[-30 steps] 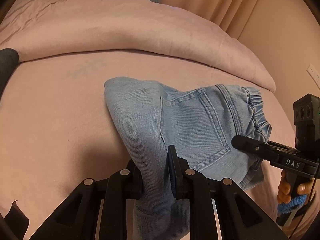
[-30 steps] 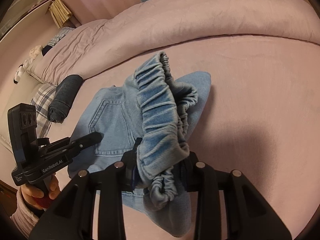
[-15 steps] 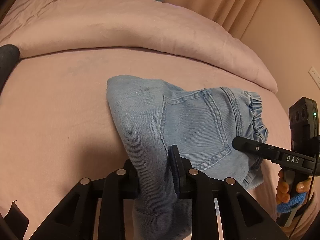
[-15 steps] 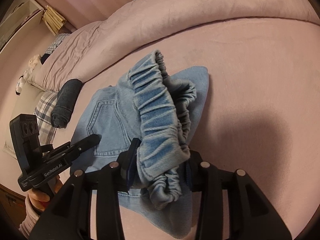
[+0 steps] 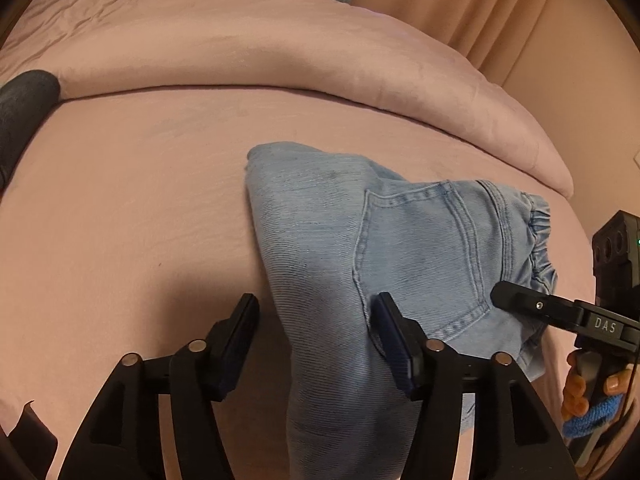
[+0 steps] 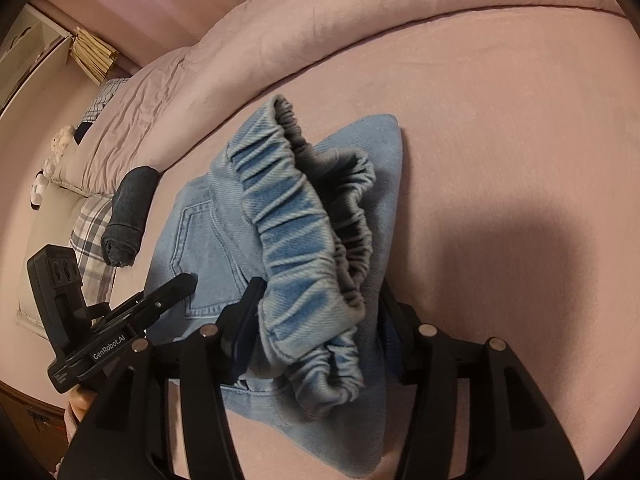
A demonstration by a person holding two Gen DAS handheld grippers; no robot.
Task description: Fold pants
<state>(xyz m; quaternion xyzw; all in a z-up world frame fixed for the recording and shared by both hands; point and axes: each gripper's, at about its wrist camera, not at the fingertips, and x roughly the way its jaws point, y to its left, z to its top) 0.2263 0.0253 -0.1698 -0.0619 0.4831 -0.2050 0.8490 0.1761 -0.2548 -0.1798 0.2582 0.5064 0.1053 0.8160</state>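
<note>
In the left wrist view, the light blue denim pants (image 5: 384, 248), folded into a compact bundle, lie on the pink bedsheet (image 5: 120, 208) toward the near edge of the bed, well short of the rolled pink duvet (image 5: 280, 60) along the far side. The left gripper (image 5: 316, 328) has just been opening: a fold of denim stands between its jaws, brushing the right pad while the left pad stands clear, so it no longer clamps anything. This view alone shows the stitched back pocket (image 5: 424, 256) flat on top, and the right gripper (image 5: 520, 304) arriving from the right edge at the waistband end. In the right wrist view, the right gripper (image 6: 316, 320) has likewise been opening; the gathered elastic waistband (image 6: 304, 248) bulges up between its pads, loosely touching them at most. To finish the release well, both tools should back straight out, low and slow, so no pad drags the top layer askew. Only this view shows the waistband standing unflattened, plus a rolled dark garment (image 6: 128, 216) near the bed's left edge.
</note>
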